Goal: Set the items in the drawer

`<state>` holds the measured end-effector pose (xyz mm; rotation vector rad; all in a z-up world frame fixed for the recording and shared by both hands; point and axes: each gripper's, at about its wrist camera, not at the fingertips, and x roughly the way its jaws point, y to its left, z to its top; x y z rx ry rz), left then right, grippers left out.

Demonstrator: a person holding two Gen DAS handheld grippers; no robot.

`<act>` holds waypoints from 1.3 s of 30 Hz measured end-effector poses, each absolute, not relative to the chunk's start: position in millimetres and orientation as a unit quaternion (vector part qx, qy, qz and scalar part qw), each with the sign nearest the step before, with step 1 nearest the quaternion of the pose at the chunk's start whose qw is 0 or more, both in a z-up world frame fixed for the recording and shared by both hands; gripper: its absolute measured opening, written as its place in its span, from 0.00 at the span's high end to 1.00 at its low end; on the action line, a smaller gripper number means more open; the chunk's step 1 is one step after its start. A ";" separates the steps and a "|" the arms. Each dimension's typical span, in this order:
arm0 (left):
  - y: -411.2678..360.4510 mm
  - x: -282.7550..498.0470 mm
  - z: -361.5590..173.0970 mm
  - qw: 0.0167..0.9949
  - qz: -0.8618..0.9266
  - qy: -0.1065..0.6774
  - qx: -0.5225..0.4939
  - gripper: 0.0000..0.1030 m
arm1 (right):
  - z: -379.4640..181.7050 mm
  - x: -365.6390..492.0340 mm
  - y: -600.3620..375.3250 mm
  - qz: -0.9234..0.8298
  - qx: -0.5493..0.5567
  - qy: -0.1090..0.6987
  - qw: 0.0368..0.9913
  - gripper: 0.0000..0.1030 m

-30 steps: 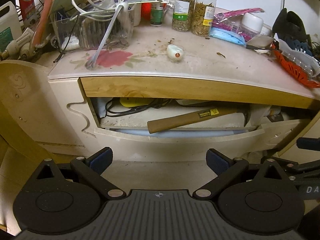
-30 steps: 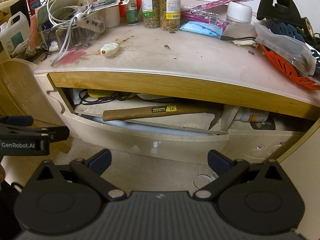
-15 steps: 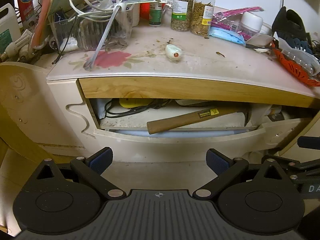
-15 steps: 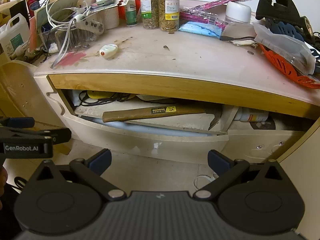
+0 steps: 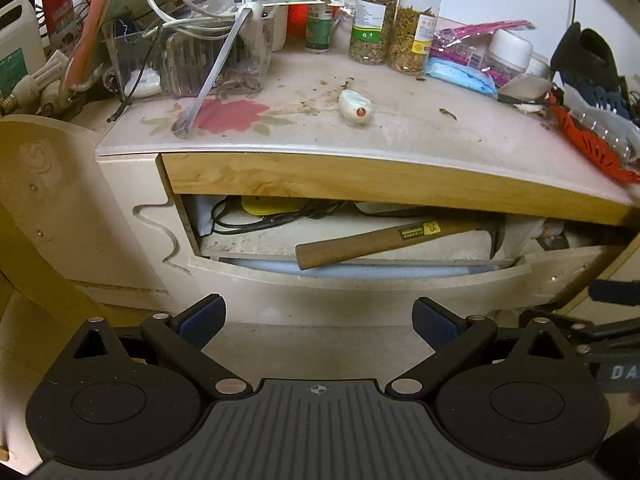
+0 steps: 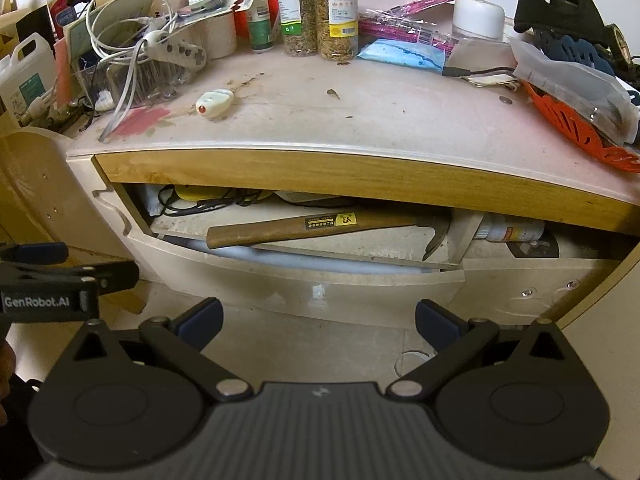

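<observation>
The cream drawer (image 5: 360, 280) (image 6: 304, 280) under the tabletop stands partly open. Inside it lie a wooden-handled hammer (image 5: 384, 240) (image 6: 316, 226), black cables and a yellow item (image 5: 264, 206). A small white oval remote with a red button (image 5: 355, 106) (image 6: 215, 103) lies on the tabletop. My left gripper (image 5: 318, 318) is open and empty, in front of and below the drawer. My right gripper (image 6: 318, 320) is open and empty, also in front of the drawer. The left gripper also shows at the left edge of the right wrist view (image 6: 60, 268).
The tabletop (image 5: 400, 136) holds two jars of dried herbs (image 5: 396, 20) (image 6: 320, 8), a clear box with cables and a power strip (image 5: 192, 52) (image 6: 156, 52), a blue packet (image 6: 400, 54), an orange mesh item (image 5: 592, 148) (image 6: 576, 128) and bottles at the left.
Both grippers have moved slightly closer to the desk. The drawer and its contents have not moved.
</observation>
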<state>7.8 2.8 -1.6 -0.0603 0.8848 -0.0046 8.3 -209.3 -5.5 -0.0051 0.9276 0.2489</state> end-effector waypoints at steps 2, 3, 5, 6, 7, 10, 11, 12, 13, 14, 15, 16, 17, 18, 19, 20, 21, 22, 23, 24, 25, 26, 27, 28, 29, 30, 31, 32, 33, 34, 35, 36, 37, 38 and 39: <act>3.9 9.1 0.1 0.905 -0.001 0.425 -0.034 0.00 | -7.2 8.8 -209.4 0.118 -0.001 0.445 0.888 0.00; 4.4 9.4 1.3 0.906 0.000 0.421 -0.035 0.00 | -8.0 9.1 -209.4 0.117 0.000 0.445 0.888 0.00; 4.3 9.2 3.9 0.910 0.000 0.413 -0.040 0.00 | -9.7 9.7 -209.4 0.115 0.002 0.444 0.888 0.00; 4.6 8.8 4.6 0.911 -0.002 0.409 -0.042 0.00 | -10.5 9.9 -209.4 0.114 0.003 0.444 0.889 0.00; 5.1 7.8 4.9 0.913 -0.005 0.406 -0.043 0.00 | -11.4 10.2 -209.5 0.114 0.003 0.443 0.889 0.00; 7.6 3.4 4.6 0.916 -0.014 0.398 -0.042 0.00 | -13.9 11.0 -209.5 0.111 0.006 0.442 0.890 0.00; 8.4 2.0 4.5 0.917 -0.017 0.395 -0.042 0.00 | -14.7 11.3 -209.5 0.110 0.007 0.442 0.890 0.00; 9.2 0.5 4.4 0.919 -0.020 0.393 -0.041 0.00 | -15.6 11.6 -209.5 0.109 0.008 0.442 0.891 0.00; 10.0 -1.0 4.4 0.920 -0.023 0.390 -0.041 0.00 | -16.4 11.6 -209.5 0.108 0.008 0.441 0.891 0.01; 11.1 -2.5 4.2 0.921 -0.025 0.387 -0.041 0.00 | -17.2 10.9 -209.5 0.108 0.008 0.440 0.892 0.00; 12.5 -4.0 4.0 0.922 -0.028 0.383 -0.043 0.00 | -17.9 10.3 -209.4 0.108 0.007 0.438 0.892 0.00; 14.0 -5.5 3.7 0.924 -0.030 0.380 -0.044 0.00 | -18.7 9.6 -209.3 0.107 0.007 0.437 0.893 0.00; 14.8 -6.4 2.6 0.925 -0.032 0.377 -0.043 0.00 | -19.5 8.9 -209.3 0.107 0.007 0.436 0.894 0.00; 14.9 -6.7 0.6 0.926 -0.031 0.374 -0.038 0.00 | -20.3 8.3 -209.2 0.106 0.006 0.434 0.894 0.00; 15.0 -7.0 -1.4 0.927 -0.031 0.372 -0.033 0.00 | -21.1 7.6 -209.1 0.106 0.006 0.433 0.895 0.01; 14.1 -7.1 -3.3 0.928 -0.030 0.371 -0.030 0.00 | -21.9 7.0 -209.1 0.106 0.006 0.432 0.896 0.01; 13.6 -7.0 -6.0 0.928 -0.030 0.370 -0.030 0.00 | -22.7 6.3 -209.0 0.105 0.005 0.430 0.897 0.01; 14.6 -6.3 -9.6 0.928 -0.031 0.370 -0.033 0.01 | -23.4 5.6 -209.0 0.105 0.005 0.429 0.897 0.01; 15.0 -4.2 -12.9 0.928 -0.030 0.371 -0.034 0.01 | -24.8 5.7 -209.4 0.104 0.006 0.428 0.898 0.01; 14.8 -1.0 -16.0 0.928 -0.027 0.371 -0.032 0.01 | -27.5 7.3 -210.9 0.102 0.008 0.430 0.897 0.01; 14.5 2.2 -19.1 0.928 -0.025 0.372 -0.031 0.01 | -30.2 9.0 -212.1 0.101 0.010 0.431 0.896 0.00; 14.2 5.4 -22.2 0.927 -0.022 0.372 -0.029 0.01 | -32.8 10.5 -213.3 0.100 0.011 0.432 0.896 0.00; 14.0 8.6 -25.3 0.927 -0.019 0.373 -0.028 0.01 | -34.9 11.9 -214.0 0.098 0.010 0.431 0.897 0.00; 13.7 11.8 -28.3 0.927 -0.017 0.373 -0.026 0.01 | -36.9 13.0 -214.2 0.096 0.008 0.430 0.897 0.00; 13.4 15.0 -31.4 0.927 -0.014 0.374 -0.025 0.01 | -38.6 14.4 -214.3 0.097 0.008 0.429 0.898 0.01; 13.1 18.2 -34.5 0.927 -0.011 0.374 -0.024 0.01 | -40.3 15.8 -214.1 0.099 0.008 0.428 0.898 0.01; 12.9 21.4 -37.6 0.927 -0.009 0.375 -0.022 0.01 | -42.1 17.5 -213.5 0.099 0.007 0.427 0.899 0.01; 12.0 24.8 -40.3 0.927 -0.007 0.376 -0.020 0.01 | -44.5 19.5 -212.5 0.099 0.004 0.427 0.899 0.01; 10.6 28.3 -42.8 0.926 -0.005 0.376 -0.016 0.01 | -47.7 21.9 -211.1 0.099 0.001 0.429 0.898 0.01; 9.2 31.7 -45.2 0.926 -0.004 0.377 -0.012 0.01 | -51.5 24.5 -209.8 0.098 -0.001 0.432 0.897 0.01; 7.8 35.2 -47.7 0.926 -0.003 0.378 -0.009 0.01 | -55.3 27.0 -208.4 0.097 -0.004 0.434 0.896 0.01; 6.4 38.7 -50.2 0.925 -0.001 0.379 -0.005 0.01 | -59.1 29.6 -206.8 0.096 -0.007 0.436 0.895 0.01; 4.9 42.2 -52.6 0.925 0.000 0.380 -0.001 0.01 | -62.8 32.0 -204.7 0.096 -0.009 0.437 0.894 0.01; 3.4 45.7 -55.4 0.924 0.001 0.381 0.002 0.01 | -66.0 34.6 -202.8 0.097 -0.011 0.437 0.894 0.01; 1.9 49.1 -58.5 0.923 0.003 0.384 0.007 0.01 | -68.8 37.4 -201.4 0.098 -0.013 0.438 0.894 0.01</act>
